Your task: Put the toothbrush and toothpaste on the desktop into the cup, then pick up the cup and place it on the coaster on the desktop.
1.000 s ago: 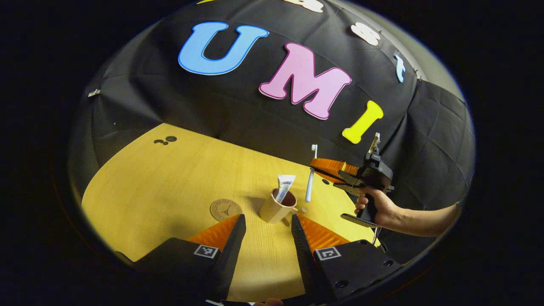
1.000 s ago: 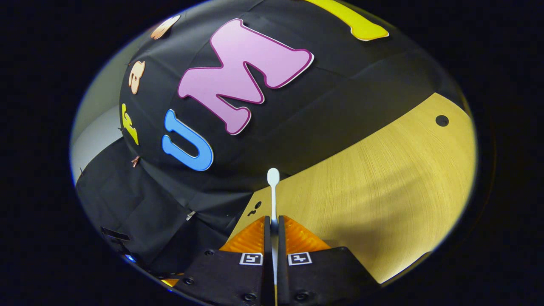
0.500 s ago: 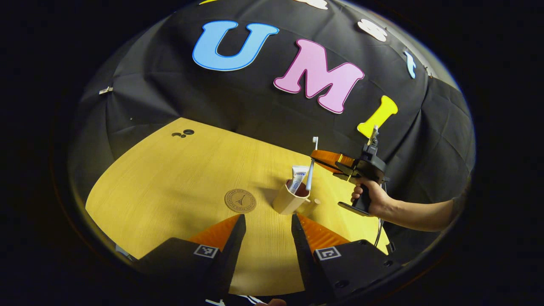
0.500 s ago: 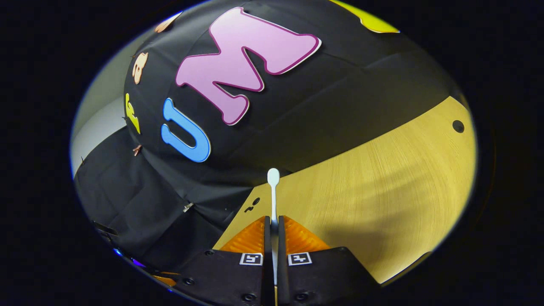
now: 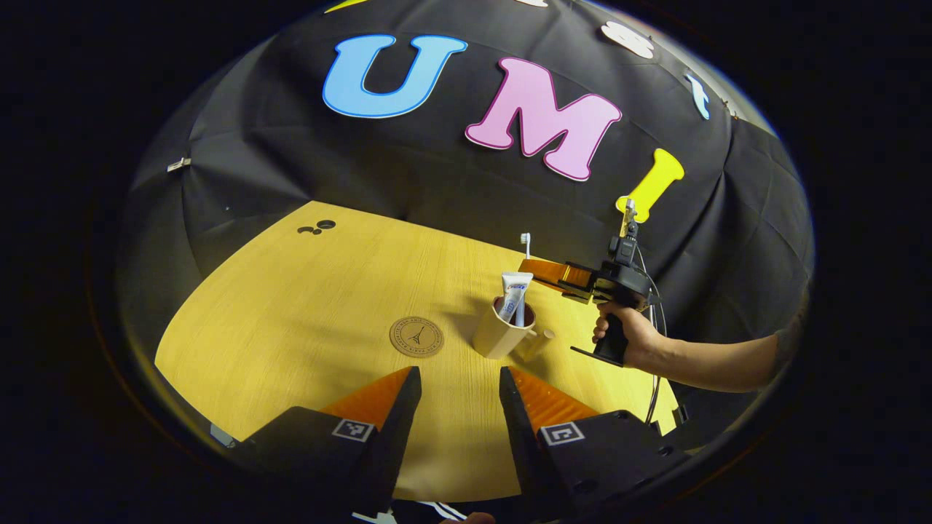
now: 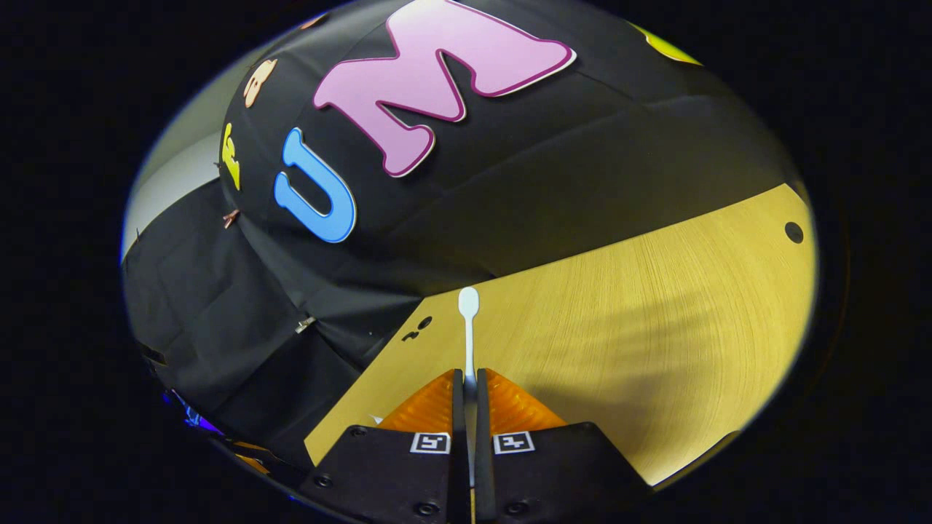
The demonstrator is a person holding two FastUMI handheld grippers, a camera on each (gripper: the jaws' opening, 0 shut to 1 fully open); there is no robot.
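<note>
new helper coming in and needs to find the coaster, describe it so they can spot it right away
Start at the yellow wooden desktop in front of the black cloth wall. Near its middle stands a tan cup holding a toothpaste tube; the coaster lies flat beside it, apart from it. It is the one flat round brown disc, with a small dark tower drawing at its centre.

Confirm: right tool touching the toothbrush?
Touching. In the right gripper view the tool has both fingers closed on the toothbrush handle, with no gap.
</note>
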